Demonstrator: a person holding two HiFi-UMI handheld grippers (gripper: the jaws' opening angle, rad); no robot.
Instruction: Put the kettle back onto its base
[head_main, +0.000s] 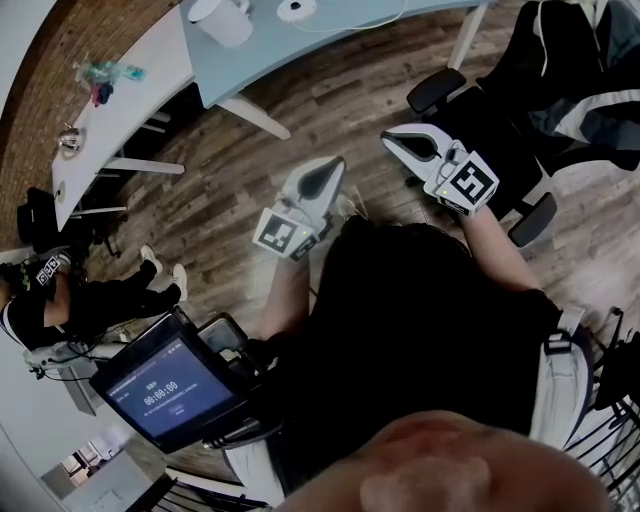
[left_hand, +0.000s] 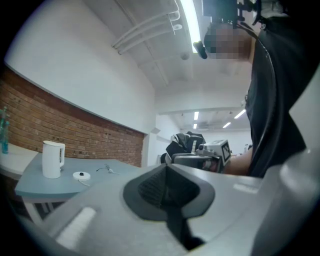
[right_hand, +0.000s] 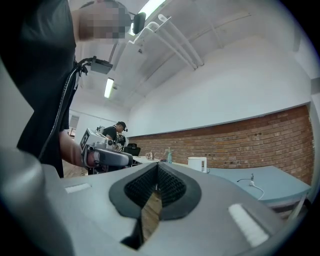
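Note:
A white kettle (head_main: 222, 18) stands on the pale blue table (head_main: 330, 25) at the far edge of the head view, with its round white base (head_main: 296, 9) a short way to its right. The kettle (left_hand: 52, 159) and the base (left_hand: 81, 175) stand apart in the left gripper view. In the right gripper view the kettle (right_hand: 197, 163) is small and distant. My left gripper (head_main: 328, 168) and right gripper (head_main: 402, 140) hang level over the wooden floor, well short of the table. Both are shut and hold nothing. Each appears in the other's view: right gripper (left_hand: 212, 150), left gripper (right_hand: 102, 152).
A white desk (head_main: 110, 110) with bottles (head_main: 105, 72) stands at the left, and a seated person (head_main: 70, 290) is below it. An office chair (head_main: 540, 90) draped with jackets is at the right. A tablet screen (head_main: 165, 385) hangs at my front. A cable (left_hand: 107, 170) lies on the blue table.

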